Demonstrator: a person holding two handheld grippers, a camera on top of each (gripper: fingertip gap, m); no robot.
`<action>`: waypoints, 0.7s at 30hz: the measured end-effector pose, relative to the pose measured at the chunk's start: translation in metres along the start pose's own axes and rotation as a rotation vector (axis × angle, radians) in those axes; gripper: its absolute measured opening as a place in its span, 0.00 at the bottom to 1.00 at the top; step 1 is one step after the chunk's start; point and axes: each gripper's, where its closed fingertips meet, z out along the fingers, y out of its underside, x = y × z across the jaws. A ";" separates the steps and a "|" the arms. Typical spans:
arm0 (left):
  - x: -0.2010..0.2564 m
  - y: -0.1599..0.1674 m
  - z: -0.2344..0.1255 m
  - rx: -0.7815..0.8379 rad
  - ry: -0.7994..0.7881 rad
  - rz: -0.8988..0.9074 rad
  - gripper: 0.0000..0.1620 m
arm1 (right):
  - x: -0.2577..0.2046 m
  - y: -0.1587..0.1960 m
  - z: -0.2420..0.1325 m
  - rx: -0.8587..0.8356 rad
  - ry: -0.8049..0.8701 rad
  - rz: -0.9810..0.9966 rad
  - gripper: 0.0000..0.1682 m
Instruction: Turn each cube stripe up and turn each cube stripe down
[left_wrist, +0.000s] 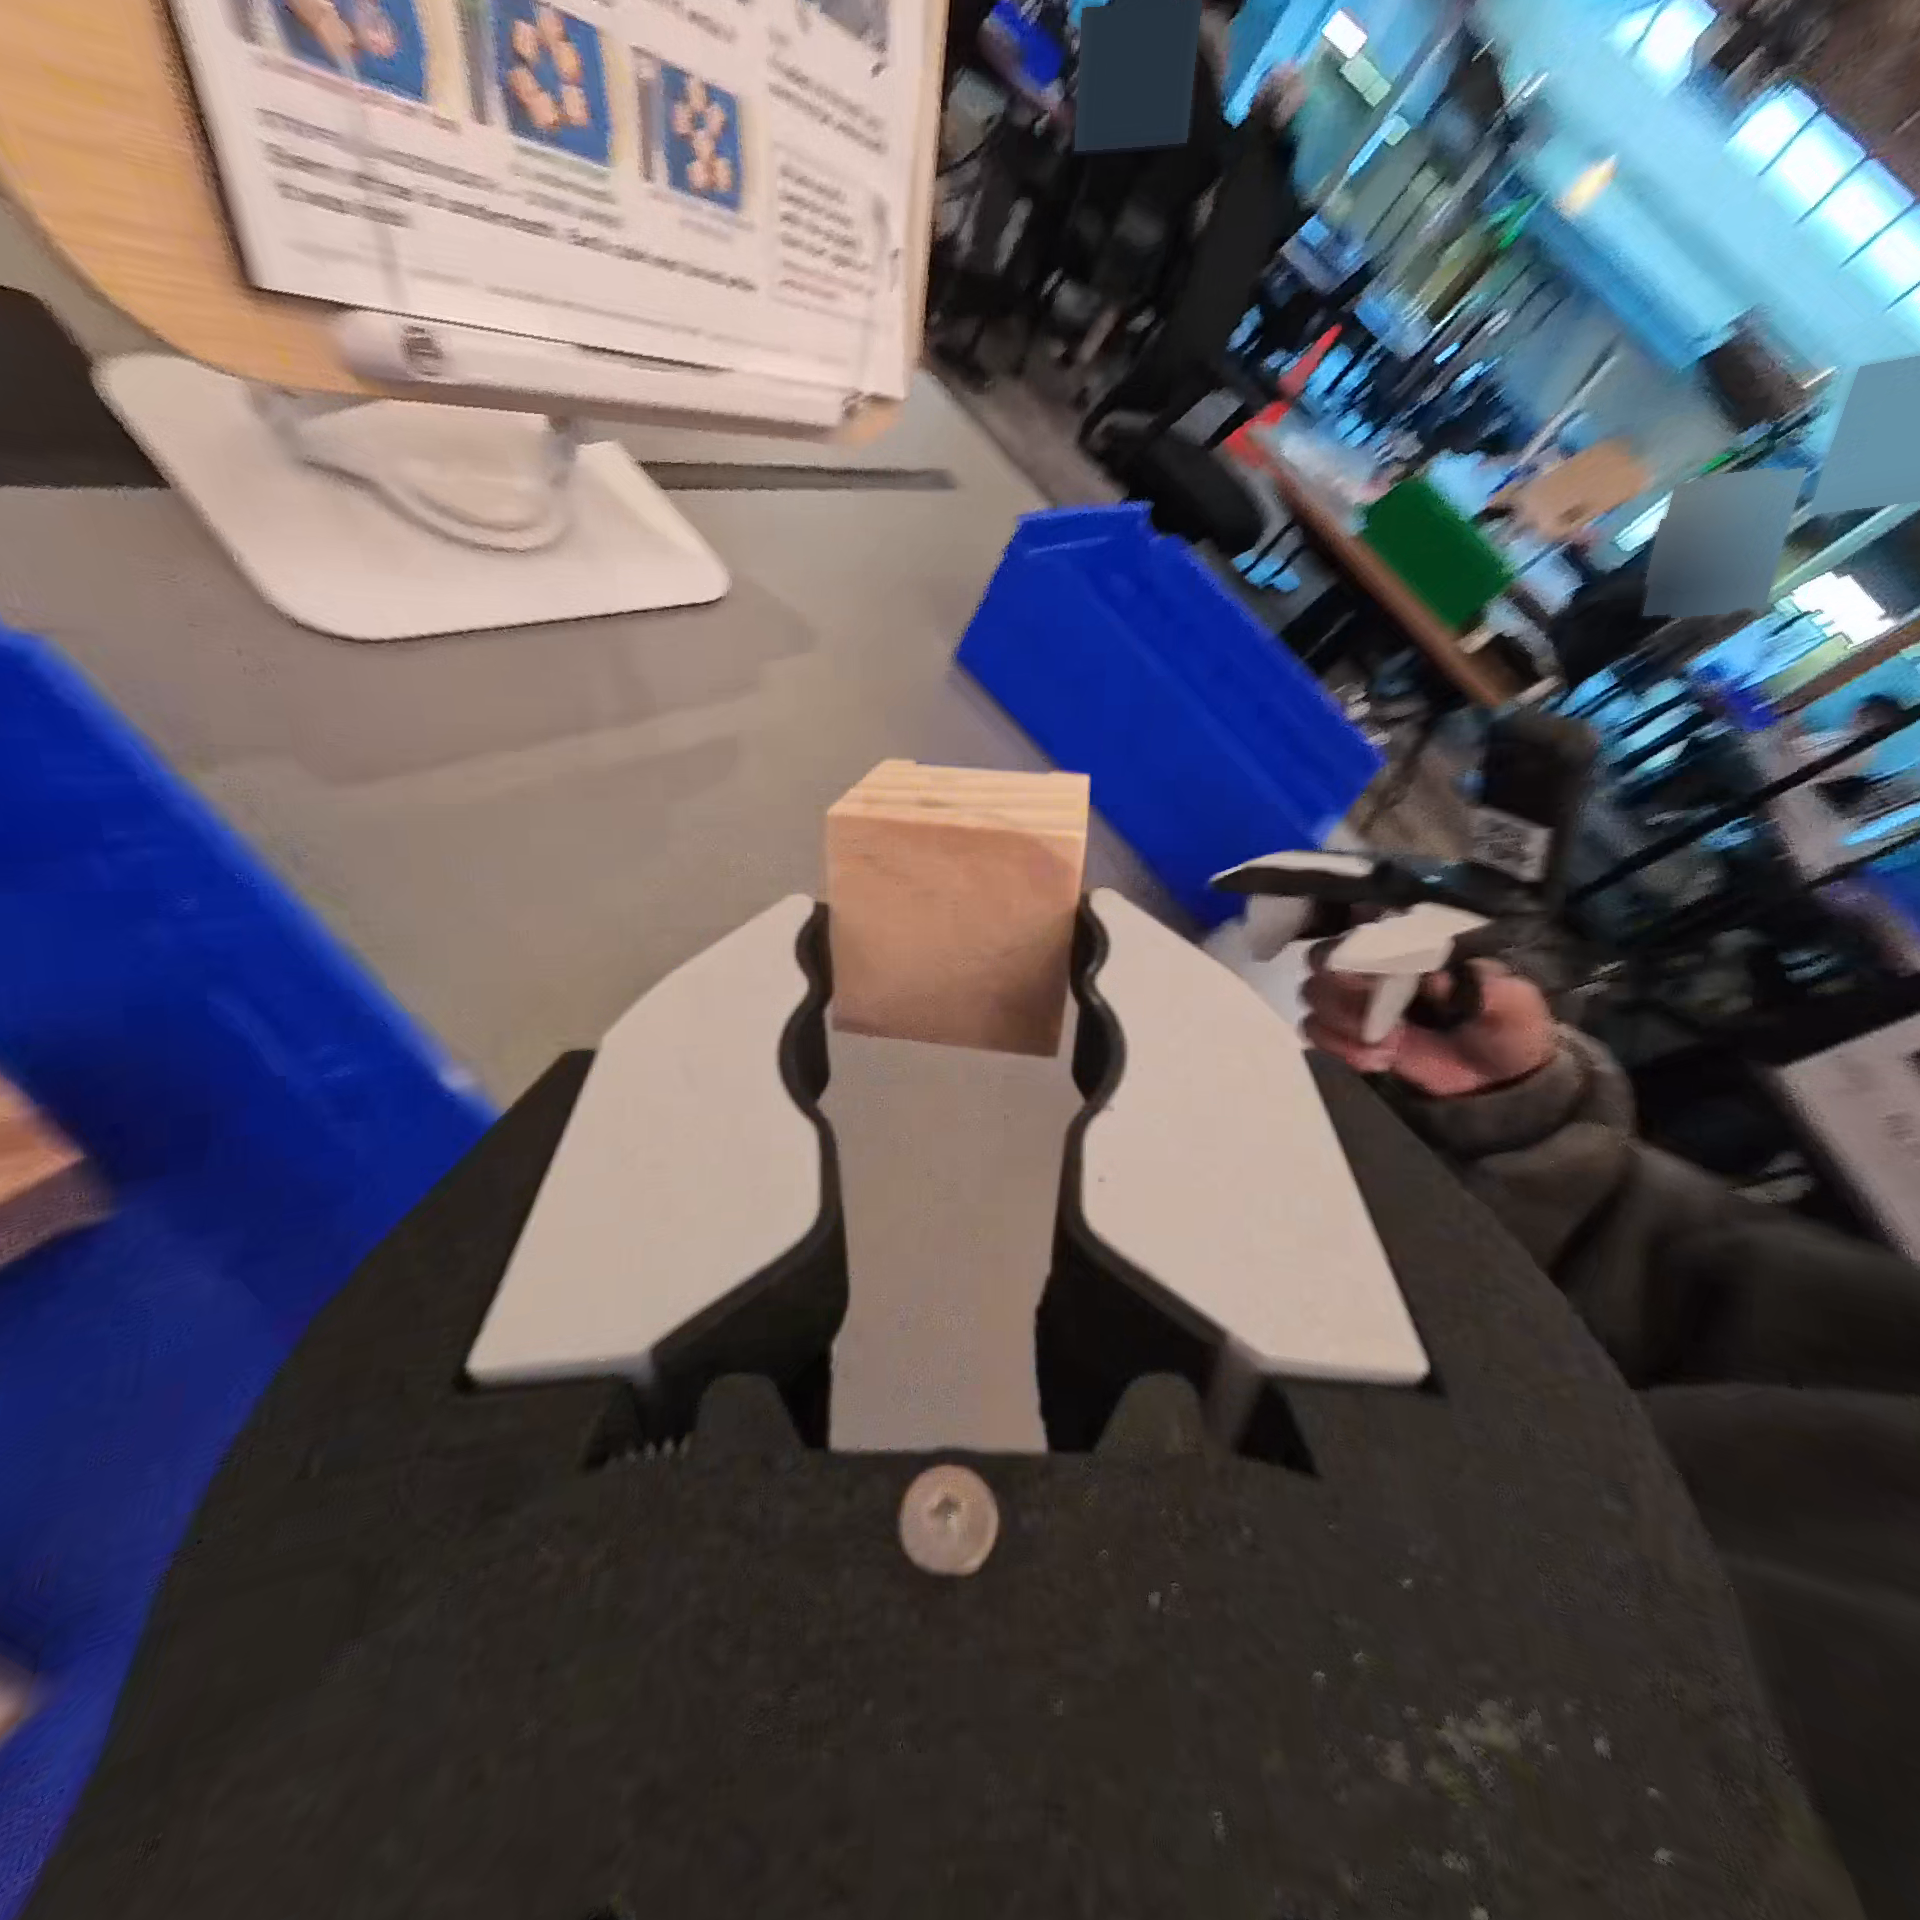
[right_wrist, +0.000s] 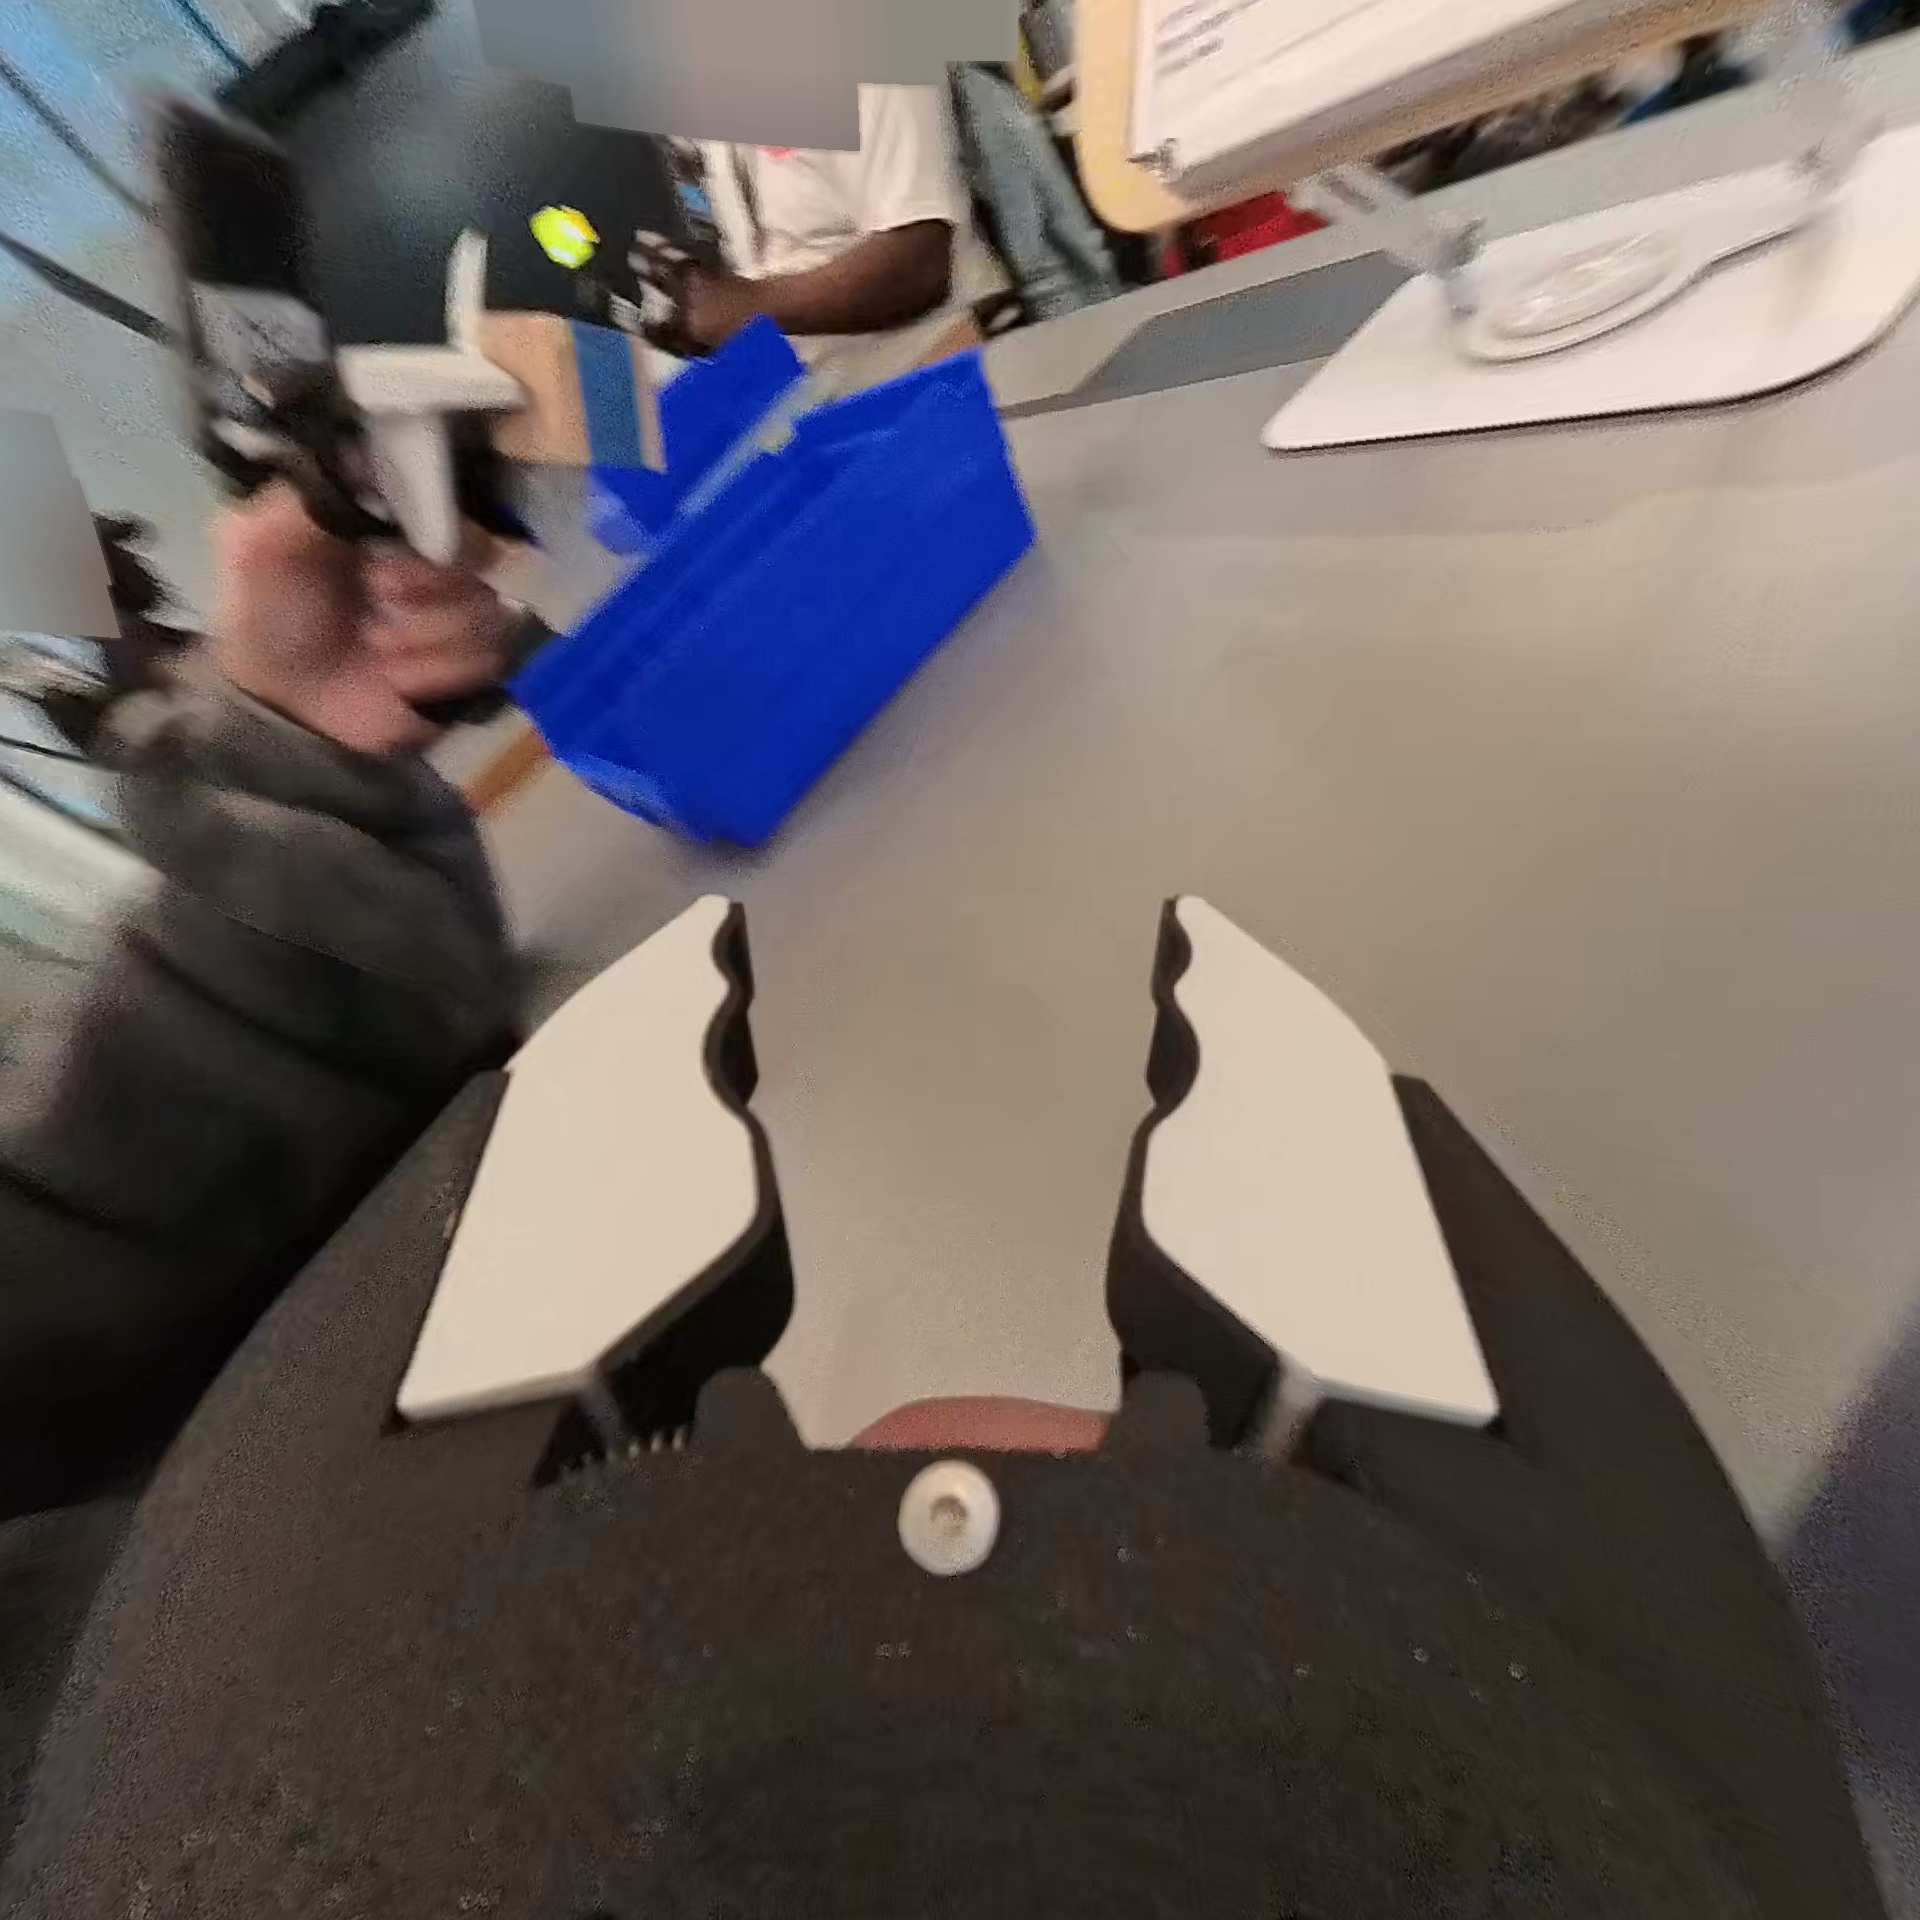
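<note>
My left hand-held gripper (left_wrist: 948, 935) clamps one cube (left_wrist: 954, 906), no stripe showing; my right hand-held gripper (right_wrist: 951, 925) gapes empty; turning remains.

bright, even light | motion blur | wide-angle edge bending

body black foam | fingers (left_wrist: 675, 1143) pale grey — wavy black pads | sleeve (left_wrist: 1662, 1247) dark grey

One cube (left_wrist: 954, 914), two blue bins (left_wrist: 1153, 686).
</note>
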 end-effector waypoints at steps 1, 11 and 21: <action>0.013 -0.001 0.015 0.022 0.081 -0.072 0.27 | -0.008 -0.013 0.004 -0.005 -0.070 0.070 0.44; 0.086 0.030 0.120 -0.011 0.478 -0.391 0.27 | -0.038 -0.084 0.037 0.029 -0.497 0.469 0.42; 0.092 0.068 0.142 -0.137 0.457 -0.382 0.27 | -0.020 -0.052 0.060 -0.057 -0.424 0.467 0.42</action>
